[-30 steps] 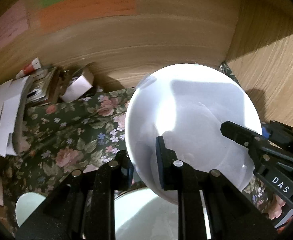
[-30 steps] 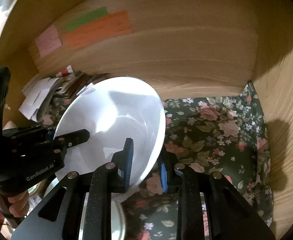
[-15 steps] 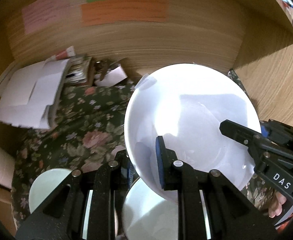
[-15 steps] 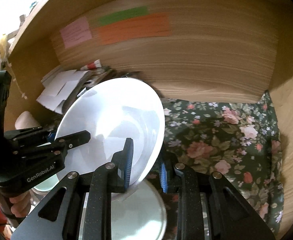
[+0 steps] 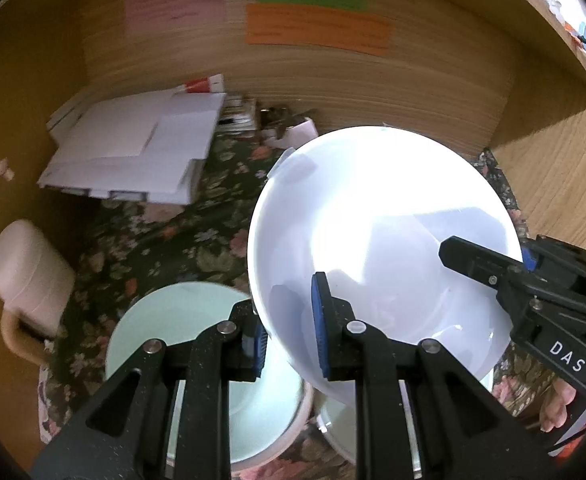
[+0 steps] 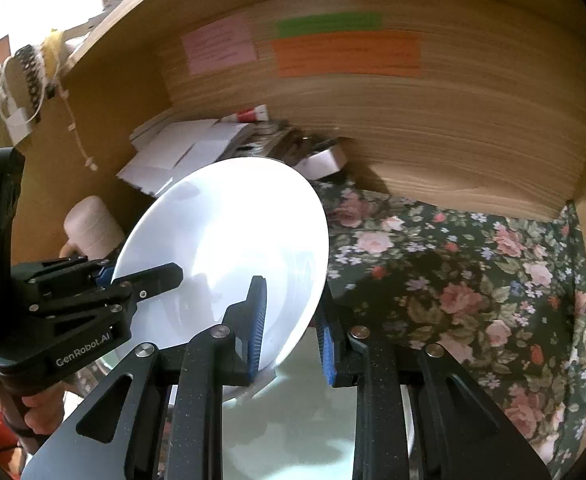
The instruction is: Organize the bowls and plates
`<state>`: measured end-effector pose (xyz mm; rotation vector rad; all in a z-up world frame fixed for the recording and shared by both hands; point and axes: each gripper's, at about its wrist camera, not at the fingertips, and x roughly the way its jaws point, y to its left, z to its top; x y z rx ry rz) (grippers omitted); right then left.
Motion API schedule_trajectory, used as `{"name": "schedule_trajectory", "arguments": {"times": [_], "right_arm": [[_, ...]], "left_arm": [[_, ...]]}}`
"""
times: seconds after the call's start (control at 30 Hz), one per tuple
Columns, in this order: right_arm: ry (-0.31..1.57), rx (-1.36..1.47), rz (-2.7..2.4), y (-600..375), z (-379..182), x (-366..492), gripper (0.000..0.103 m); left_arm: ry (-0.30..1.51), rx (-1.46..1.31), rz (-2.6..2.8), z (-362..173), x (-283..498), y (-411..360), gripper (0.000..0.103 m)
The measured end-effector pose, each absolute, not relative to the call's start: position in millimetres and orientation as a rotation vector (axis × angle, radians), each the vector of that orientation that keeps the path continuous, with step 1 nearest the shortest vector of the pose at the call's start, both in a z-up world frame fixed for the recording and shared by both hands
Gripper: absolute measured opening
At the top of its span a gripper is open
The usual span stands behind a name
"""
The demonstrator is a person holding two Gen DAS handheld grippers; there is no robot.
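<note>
left wrist view: both grippers, left gripper (image 5: 289, 334) and right gripper (image 6: 293, 324), clamped on white plate (image 5: 377, 264) rim; plate carried leftward, now above pale green bowl (image 5: 181, 320) near cloth's front edge; stacking likely next.

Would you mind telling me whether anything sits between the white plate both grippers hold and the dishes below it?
Nothing visible does: the white plate hangs tilted directly over the pale green bowl, with only open air between them.

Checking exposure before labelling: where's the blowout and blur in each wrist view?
Left wrist view: white bowl blown out at its centre, detail lost there; paper stack and mug softly blurred; wooden back wall bends with the fisheye. Right wrist view: same bowl clipped across its upper half; floral cloth well exposed, fairly sharp; far-left edge overexposed.
</note>
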<state>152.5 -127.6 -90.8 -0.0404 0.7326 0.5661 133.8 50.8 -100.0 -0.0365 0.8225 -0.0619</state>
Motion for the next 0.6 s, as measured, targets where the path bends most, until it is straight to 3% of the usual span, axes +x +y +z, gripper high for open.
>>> {"name": "schedule_trajectory", "arguments": {"times": [0.6], "right_arm": [[0.769, -0.084, 0.681, -65, -108, 129, 0.022]], "left_arm": [[0.841, -0.101, 0.043, -119, 85, 113, 0.019]]}}
